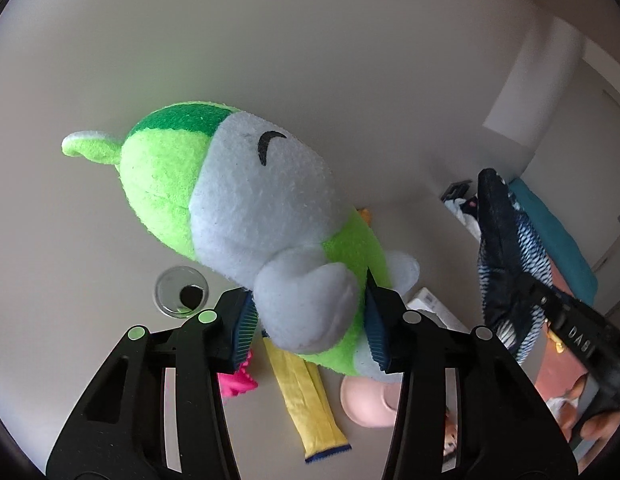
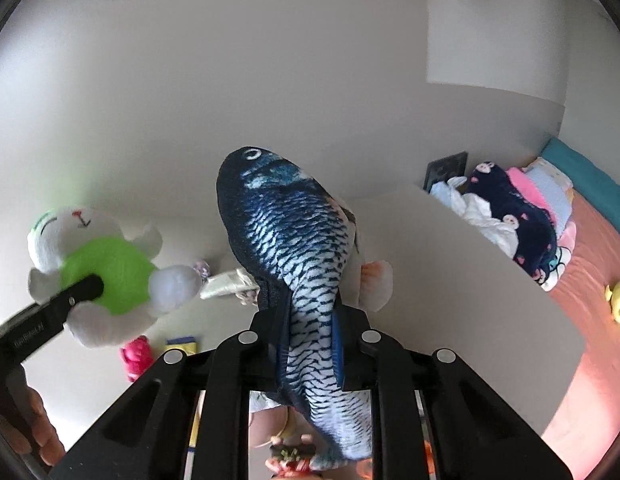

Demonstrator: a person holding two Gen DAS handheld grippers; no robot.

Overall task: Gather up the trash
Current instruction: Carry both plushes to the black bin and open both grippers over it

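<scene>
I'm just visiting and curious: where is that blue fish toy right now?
The blue fish toy hangs clamped in the right gripper, lifted off the floor, with the green plush held to its left.

Pretty clearly a bedroom in somebody's home. There's a bed [image 2: 598, 264] with a salmon-pink sheet along the right side, folded clothes [image 2: 518, 220] and blankets piled at its head, plain white walls [image 2: 270, 60], and toys, a yellow sock [image 1: 306, 392] and a small glass bowl [image 1: 182, 291] scattered over the pale floor.
</scene>
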